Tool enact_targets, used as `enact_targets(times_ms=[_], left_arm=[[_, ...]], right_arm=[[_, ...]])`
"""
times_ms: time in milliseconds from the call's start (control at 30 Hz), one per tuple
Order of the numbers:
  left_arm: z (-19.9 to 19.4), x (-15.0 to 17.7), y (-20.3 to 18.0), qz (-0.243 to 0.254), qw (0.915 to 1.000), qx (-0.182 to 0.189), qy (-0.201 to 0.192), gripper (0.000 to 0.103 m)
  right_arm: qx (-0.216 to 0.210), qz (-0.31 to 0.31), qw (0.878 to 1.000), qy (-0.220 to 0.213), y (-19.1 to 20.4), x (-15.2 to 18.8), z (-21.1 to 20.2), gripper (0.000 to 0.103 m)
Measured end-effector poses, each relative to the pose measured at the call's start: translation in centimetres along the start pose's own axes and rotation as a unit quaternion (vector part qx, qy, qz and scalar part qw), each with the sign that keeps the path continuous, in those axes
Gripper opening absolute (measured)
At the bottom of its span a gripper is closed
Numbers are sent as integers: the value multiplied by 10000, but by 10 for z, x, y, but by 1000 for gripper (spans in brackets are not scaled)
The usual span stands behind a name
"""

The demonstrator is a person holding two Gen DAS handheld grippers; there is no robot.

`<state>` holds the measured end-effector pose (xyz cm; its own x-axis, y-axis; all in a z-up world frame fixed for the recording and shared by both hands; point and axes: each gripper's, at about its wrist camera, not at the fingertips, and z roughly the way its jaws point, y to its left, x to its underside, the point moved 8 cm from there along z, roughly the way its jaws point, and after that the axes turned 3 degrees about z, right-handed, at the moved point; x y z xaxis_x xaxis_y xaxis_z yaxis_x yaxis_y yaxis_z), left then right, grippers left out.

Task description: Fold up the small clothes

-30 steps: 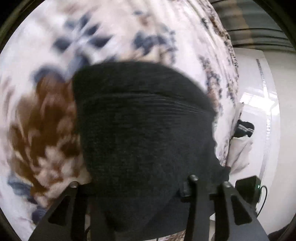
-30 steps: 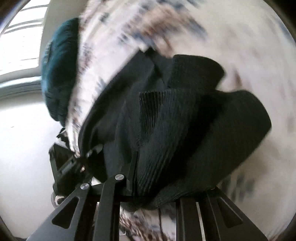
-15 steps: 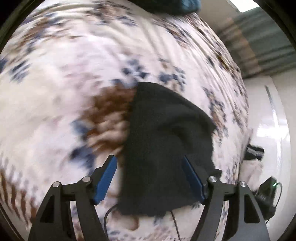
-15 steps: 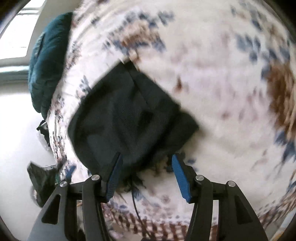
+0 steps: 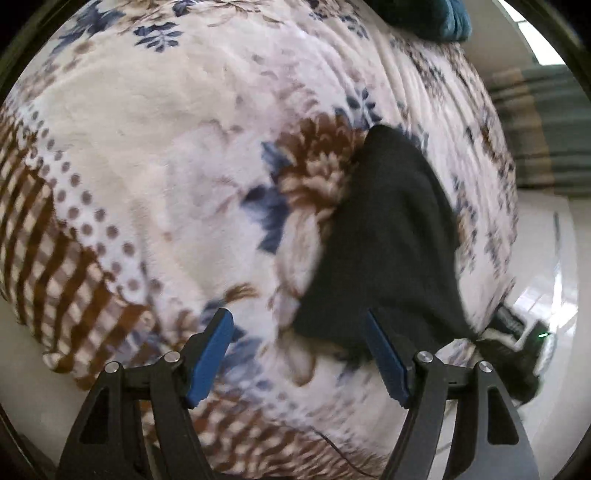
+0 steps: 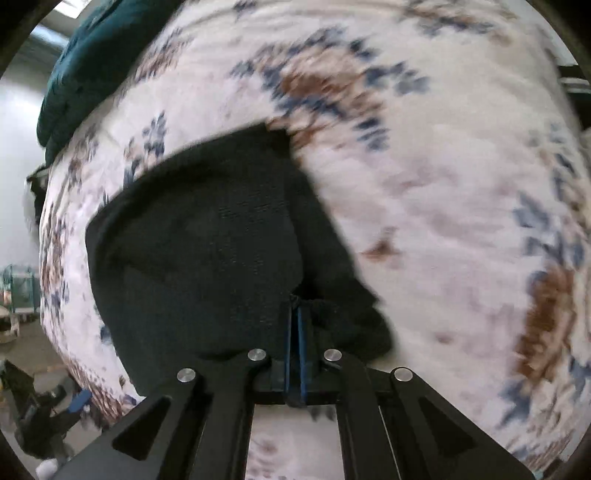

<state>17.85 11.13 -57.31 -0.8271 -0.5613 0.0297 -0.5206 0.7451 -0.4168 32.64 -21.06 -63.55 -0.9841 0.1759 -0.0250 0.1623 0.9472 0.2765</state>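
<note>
A small black knitted garment (image 5: 388,240) lies folded on a floral blanket (image 5: 166,147). In the left wrist view it sits to the right of centre. My left gripper (image 5: 299,354) is open and empty, held above the blanket just short of the garment's near edge. In the right wrist view the garment (image 6: 207,251) fills the left middle. My right gripper (image 6: 294,325) is shut, its blue pads pressed together on the garment's near edge.
A dark teal cushion (image 6: 85,62) lies at the far end of the blanket and also shows in the left wrist view (image 5: 424,18). The white floor (image 5: 546,277) runs beside the bed. Dark gear with a green light (image 5: 524,339) sits on the floor.
Both grippers let go of the garment and pulled back. The left one has drifted left and stays open. The right one has closed again on the garment's near edge.
</note>
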Motion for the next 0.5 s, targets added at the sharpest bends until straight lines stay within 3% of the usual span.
enact_targets(times_ms=[100, 167, 200, 267, 300, 333, 367, 433, 500], left_arm=[[15, 1, 16, 84, 9998, -168, 37, 71], [42, -1, 27, 246, 9988, -388, 160, 71], [56, -2, 32, 343, 9976, -559, 213, 71], [88, -3, 38, 620, 9940, -802, 410, 72], [99, -4, 40, 769, 9920, -917, 410, 76], [103, -5, 37, 851, 9924, -805, 365, 96], [108, -5, 31, 912, 9932, -641, 340, 103], [112, -5, 31, 937, 9915, -875, 202, 103], [113, -4, 30, 852, 9909, -1039, 14, 103]], right_arm=[[86, 355, 9993, -49, -25, -1, -16, 2], [214, 475, 9986, 102, -38, 1, -6, 2], [184, 479, 9984, 252, -39, 2, 5, 3], [-87, 618, 9929, 1011, -41, 9, 38, 5], [-130, 678, 9913, 1120, -41, 8, 42, 10], [-219, 716, 9909, 1122, -40, 4, 41, 14], [-282, 639, 9927, 987, -37, -5, 35, 19], [-332, 430, 9960, 703, -30, -22, 21, 47], [-619, 297, 9968, 421, -20, -43, 9, 51]])
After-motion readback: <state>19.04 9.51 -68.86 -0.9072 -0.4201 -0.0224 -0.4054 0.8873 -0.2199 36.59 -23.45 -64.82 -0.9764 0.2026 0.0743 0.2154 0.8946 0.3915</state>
